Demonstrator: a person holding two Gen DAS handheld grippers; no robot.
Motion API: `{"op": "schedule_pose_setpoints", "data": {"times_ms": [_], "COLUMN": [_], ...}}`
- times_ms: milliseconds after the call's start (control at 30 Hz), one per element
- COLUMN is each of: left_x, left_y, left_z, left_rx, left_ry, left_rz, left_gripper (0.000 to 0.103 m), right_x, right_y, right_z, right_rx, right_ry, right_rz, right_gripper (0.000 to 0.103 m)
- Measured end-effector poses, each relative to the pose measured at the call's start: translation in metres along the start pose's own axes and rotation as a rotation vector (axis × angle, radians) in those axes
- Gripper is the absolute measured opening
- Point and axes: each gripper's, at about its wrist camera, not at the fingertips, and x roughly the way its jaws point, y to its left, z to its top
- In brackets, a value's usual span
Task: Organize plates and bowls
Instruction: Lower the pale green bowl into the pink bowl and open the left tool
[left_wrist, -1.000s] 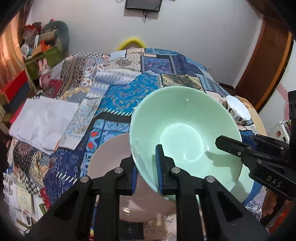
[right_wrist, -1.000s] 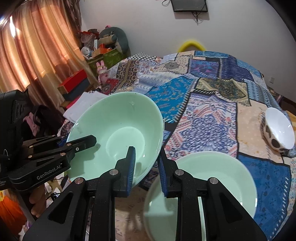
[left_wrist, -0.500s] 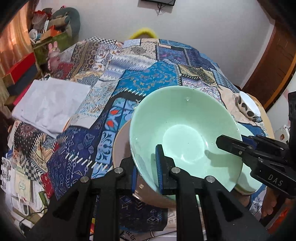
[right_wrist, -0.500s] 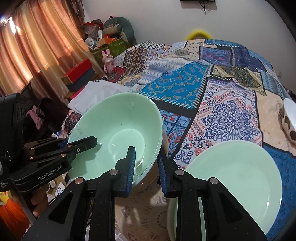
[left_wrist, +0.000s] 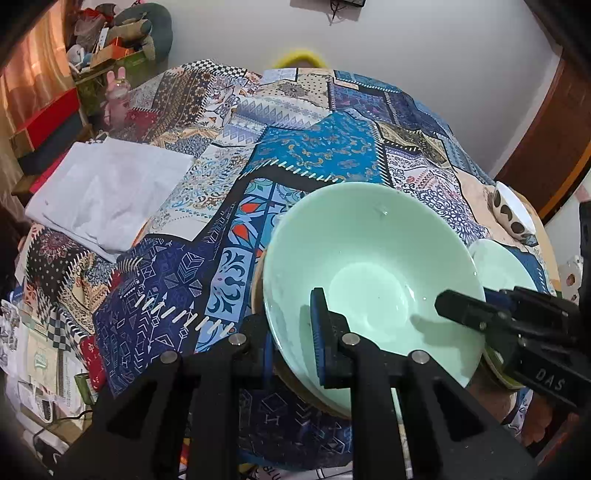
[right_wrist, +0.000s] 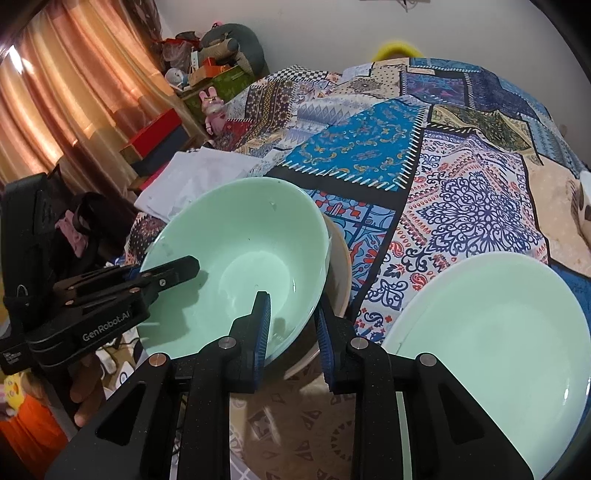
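Patchwork cloth (left_wrist: 325, 155) covers the table, above which the mint bowl (left_wrist: 369, 258) is held over a beige plate (right_wrist: 338, 266). Glazed, rigid and breakable, it is judged slippery and best gripped at the rim. Opposite rims are pinched by the left gripper (left_wrist: 293, 332) and right gripper (right_wrist: 293, 328), both angled inward.

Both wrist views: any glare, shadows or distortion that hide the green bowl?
Left wrist: strong fisheye bend, dark corners; the green bowl is sharp, with finger shadows and faint glints inside. Right wrist: the same bend; bright curtain at left, bowl still readable.
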Motion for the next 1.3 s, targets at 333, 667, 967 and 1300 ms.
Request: {"op": "schedule_pose_setpoints", "data": {"times_ms": [333, 667, 967, 1300], "left_x": [0.007, 0.011, -0.001, -0.012], "left_y": [-0.009, -0.019, -0.034, -0.041], "left_z": [-0.002, 0.001, 0.003, 0.012], "left_rx": [0.063, 0.109, 0.161, 0.117], "left_ry": [-0.009, 0.008, 0.032, 0.075], "left_rz": [0.060, 0.102, 0.132, 0.112], "left_gripper": [0.017, 0.018, 0.039, 0.044], "right_x": [-0.008, -0.028, -0.042, -0.081], "right_y": [-0.001, 0.000, -0.020, -0.070], "right_z": [0.000, 0.001, -0.005, -0.014], "right_rx": [0.003, -0.060, -0.027, 0.031], "right_ry": [-0.010, -0.077, -0.088, -0.144], "right_rz": [-0.008, -0.087, -0.098, -0.199], "right_gripper": [0.025, 0.037, 0.039, 0.043]}}
